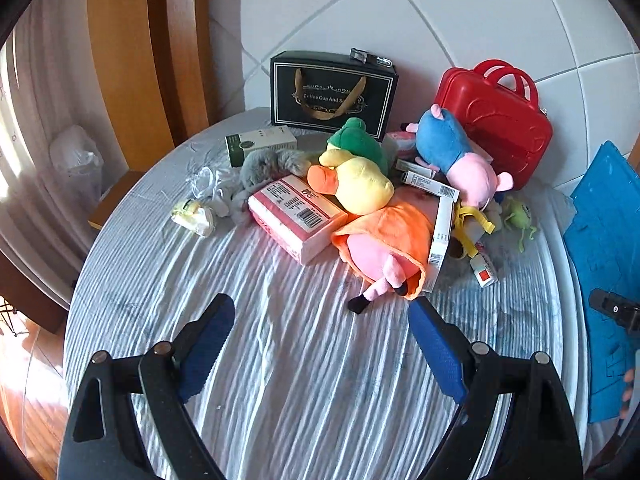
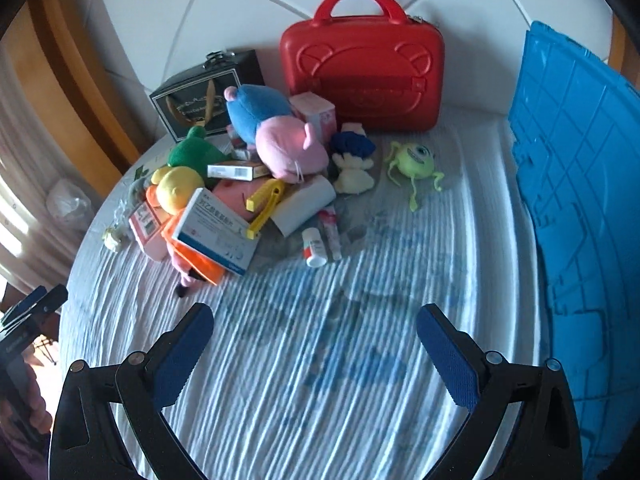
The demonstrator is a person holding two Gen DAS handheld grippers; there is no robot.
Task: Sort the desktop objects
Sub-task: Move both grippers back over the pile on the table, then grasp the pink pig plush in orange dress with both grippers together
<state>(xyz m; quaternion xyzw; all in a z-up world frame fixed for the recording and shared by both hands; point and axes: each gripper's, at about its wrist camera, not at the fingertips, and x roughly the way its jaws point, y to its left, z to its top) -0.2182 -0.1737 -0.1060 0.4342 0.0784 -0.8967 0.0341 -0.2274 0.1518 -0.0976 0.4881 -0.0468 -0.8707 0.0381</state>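
A heap of toys and boxes lies on a round table with a pale striped cloth. In the left wrist view I see a yellow duck plush, a pig plush in an orange dress, a blue-shirted pig plush, a pink box and a small white bottle. The right wrist view shows the blue-shirted pig, a green one-eyed monster toy, a white and blue medicine box and the bottle. My left gripper and right gripper are open, empty, short of the heap.
A red carry case and a black gift box stand at the back by the white wall. A blue plastic crate stands at the table's right. A green and white carton and crumpled wrappers lie at the left.
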